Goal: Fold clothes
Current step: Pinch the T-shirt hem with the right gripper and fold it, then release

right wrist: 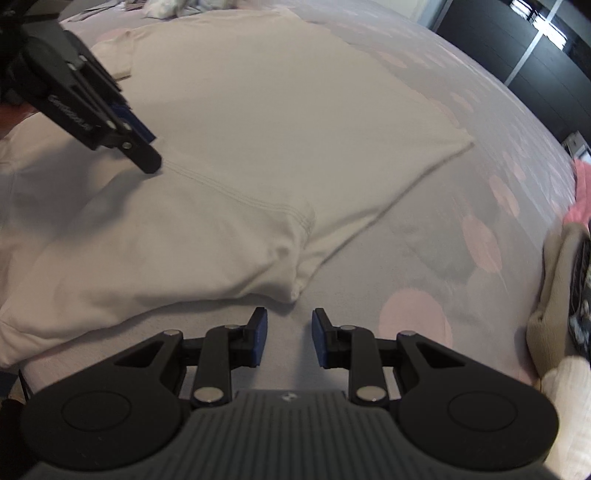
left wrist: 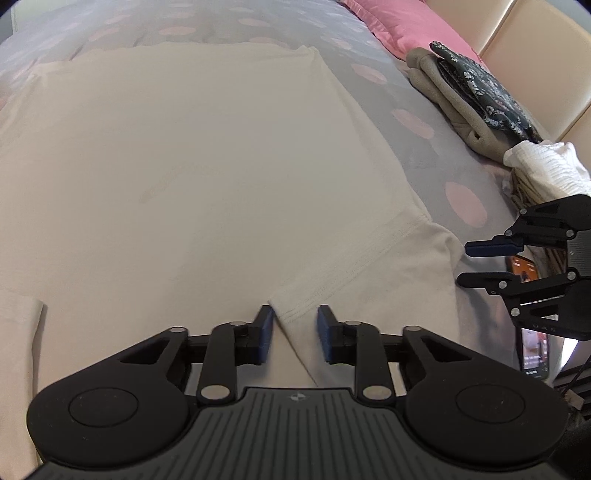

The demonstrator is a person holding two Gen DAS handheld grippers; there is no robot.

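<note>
Shirt [left wrist: 192, 166] hem between left claw [left wrist: 295, 332] pads

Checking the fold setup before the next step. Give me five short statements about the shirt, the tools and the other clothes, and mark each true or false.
1. A cream shirt lies spread on the dotted bed cover. True.
2. The left tool grips a dark sock. False: its open pads straddle the edge of the folded-in sleeve.
3. The right tool holds nothing. True: only bed cover shows between its open pads.
4. A dark floral garment lies on a folded beige one beside the shirt. True.
5. The pillow at the head of the bed is green. False: it is pink.
</note>
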